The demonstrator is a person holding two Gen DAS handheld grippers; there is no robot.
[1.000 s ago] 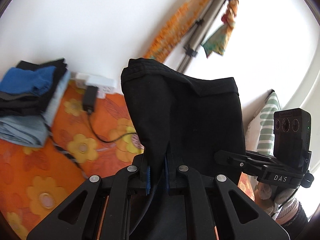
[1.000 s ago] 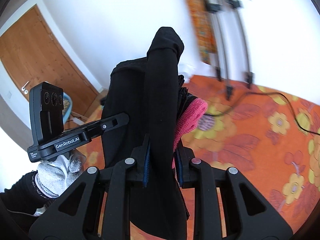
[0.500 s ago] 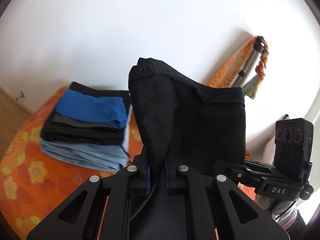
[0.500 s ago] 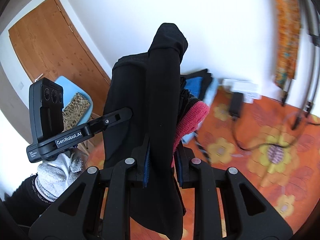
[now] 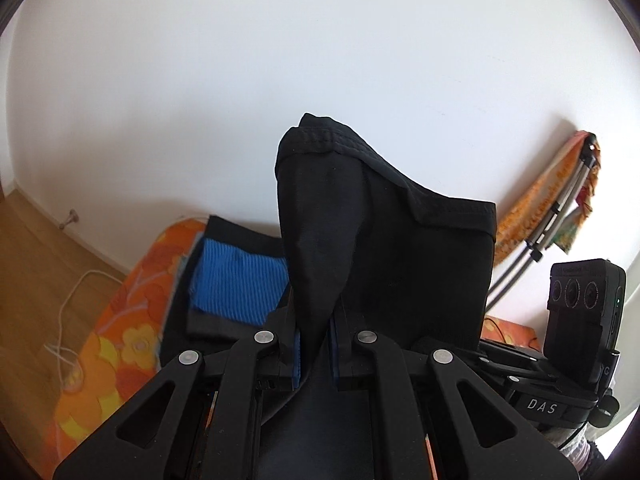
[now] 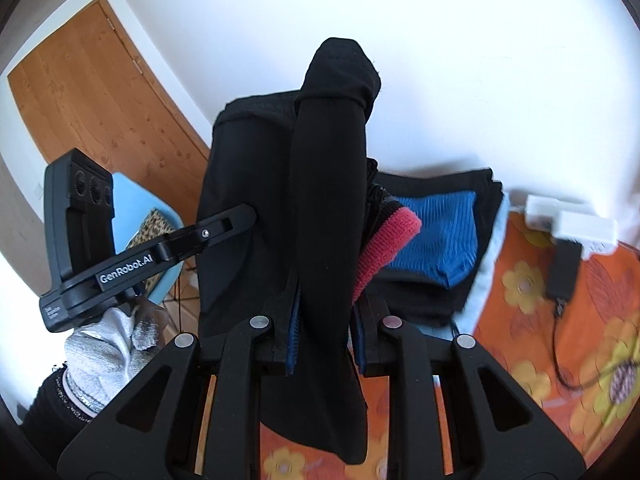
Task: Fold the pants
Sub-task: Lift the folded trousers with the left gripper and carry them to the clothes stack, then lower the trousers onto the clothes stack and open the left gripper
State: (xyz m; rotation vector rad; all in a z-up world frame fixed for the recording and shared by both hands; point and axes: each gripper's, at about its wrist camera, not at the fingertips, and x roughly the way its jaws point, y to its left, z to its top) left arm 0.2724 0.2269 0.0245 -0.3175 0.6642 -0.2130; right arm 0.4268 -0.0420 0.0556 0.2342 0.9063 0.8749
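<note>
Both views are swinging from the tripod toward the stack of folded clothes. Left gripper and right gripper are each clamping the black pants, carrying them folded, likely for stacking.

Right tongs clamp black pants; folded stack behind.

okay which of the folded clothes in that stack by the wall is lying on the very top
The blue ribbed garment tops the stack. It is the only bright blue piece there; the layers under it are black, and a pale blue one lies at the bottom.
</note>
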